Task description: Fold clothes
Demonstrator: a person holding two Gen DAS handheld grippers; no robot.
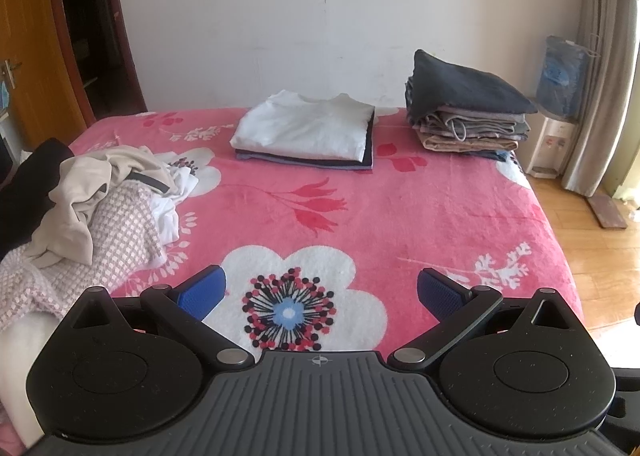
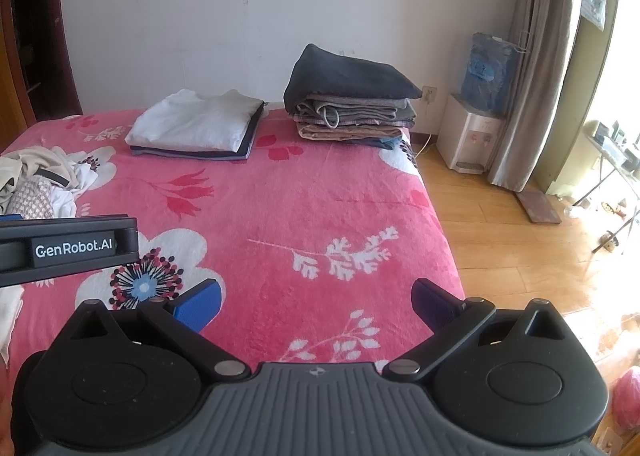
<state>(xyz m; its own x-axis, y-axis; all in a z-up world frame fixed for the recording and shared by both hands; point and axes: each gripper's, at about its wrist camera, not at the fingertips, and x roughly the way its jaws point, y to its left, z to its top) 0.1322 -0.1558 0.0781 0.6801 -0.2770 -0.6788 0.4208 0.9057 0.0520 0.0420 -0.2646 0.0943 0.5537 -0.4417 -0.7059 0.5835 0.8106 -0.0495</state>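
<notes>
Between clothes right now, by the look of it. Both hands free.

Left gripper (image 1: 321,290): fingers spread wide, nothing held, hanging over the big white flower (image 1: 304,296) on the pink blanket (image 1: 400,208). Right gripper (image 2: 316,302): spread wide too, nothing held, just right of that same flower, over bare pink.

Beyond the flower, by the wall: a low folded pile with a white shirt (image 1: 308,128) on top. Right of that pile, a taller folded stack (image 1: 468,112) with a dark piece on top. Looks like finished work.

Left of the flower, well apart from both piles: a messy heap of unfolded clothes (image 1: 92,216), cream and checked pink and white all bunched up. Still to do.

Next, most likely: reach left from the flower to the heap and pinch one piece only, maybe the cream one on top. Then pull it free, lay it flat over the flower. Tangled sleeves could drag a second piece along, so a slow lift.
</notes>
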